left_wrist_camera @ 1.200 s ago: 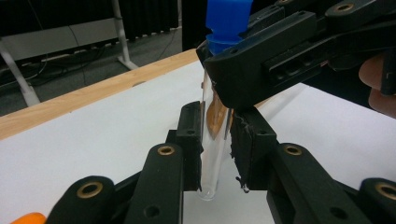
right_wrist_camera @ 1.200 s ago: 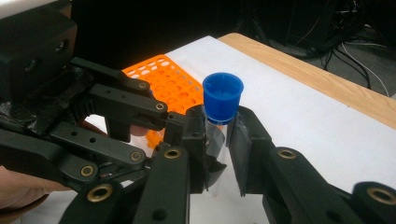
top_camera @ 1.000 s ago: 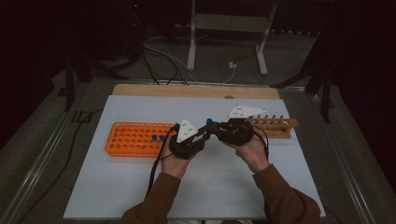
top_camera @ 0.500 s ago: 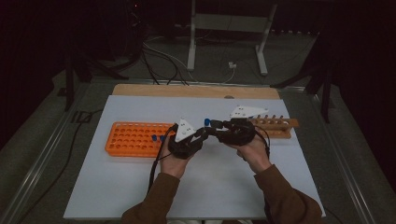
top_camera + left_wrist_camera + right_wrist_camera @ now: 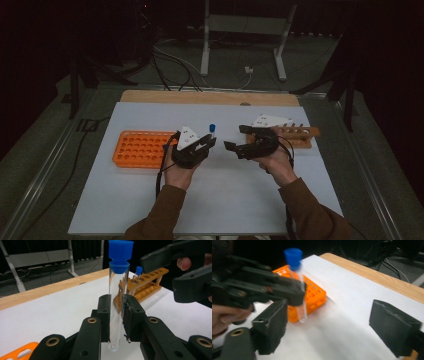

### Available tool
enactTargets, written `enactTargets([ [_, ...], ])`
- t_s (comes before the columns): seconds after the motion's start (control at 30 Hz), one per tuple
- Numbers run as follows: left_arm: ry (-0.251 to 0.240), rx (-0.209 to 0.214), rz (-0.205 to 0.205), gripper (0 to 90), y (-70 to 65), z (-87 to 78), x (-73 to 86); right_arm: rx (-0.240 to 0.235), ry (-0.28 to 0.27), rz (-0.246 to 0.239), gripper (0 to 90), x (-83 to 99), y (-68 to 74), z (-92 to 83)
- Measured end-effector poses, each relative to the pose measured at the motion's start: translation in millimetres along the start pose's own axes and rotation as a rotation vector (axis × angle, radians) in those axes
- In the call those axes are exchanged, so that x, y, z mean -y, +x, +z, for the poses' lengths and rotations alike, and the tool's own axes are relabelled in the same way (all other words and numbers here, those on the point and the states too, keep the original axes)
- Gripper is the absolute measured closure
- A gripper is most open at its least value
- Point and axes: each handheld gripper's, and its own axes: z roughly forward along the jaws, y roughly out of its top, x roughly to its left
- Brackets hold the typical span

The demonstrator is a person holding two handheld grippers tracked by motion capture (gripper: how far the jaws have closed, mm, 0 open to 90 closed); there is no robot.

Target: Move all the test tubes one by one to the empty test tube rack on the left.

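Note:
A clear test tube (image 5: 117,302) with a blue cap (image 5: 212,128) stands upright in my left gripper (image 5: 212,143), whose jaws are shut on its lower half. In the left gripper view the left gripper (image 5: 117,312) clamps the glass from both sides. My right gripper (image 5: 228,146) sits just to the right of the tube, apart from it. Its jaws have just been opening and nothing is between them. From the right gripper view the right gripper (image 5: 333,327) stands wide, with the tube (image 5: 299,290) ahead to the left.
An orange tube rack (image 5: 141,149) lies on the white board (image 5: 225,200) to the left. A wooden rack (image 5: 296,135) stands at the right, with another blue-capped tube (image 5: 137,272) in it. A wooden strip (image 5: 210,97) borders the far edge.
The two grippers met at the tube before. Now the right gripper's jaws have opened off it and there is a small gap between the grippers. The left gripper still holds the tube.

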Motion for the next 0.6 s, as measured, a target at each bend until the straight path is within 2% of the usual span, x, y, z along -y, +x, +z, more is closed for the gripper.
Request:
enactTargets([
  [0.23,-0.021,-0.014,-0.024,78.1,9.7,-11.5,0.7,0.039,0.017,0.022,3.1,11.4,-11.8,-3.0],
  [0.6,-0.047,-0.029,-0.048,78.1,23.6,-29.2,-0.6,0.095,0.016,0.033,0.0,23.8,-23.1,-12.9],
])
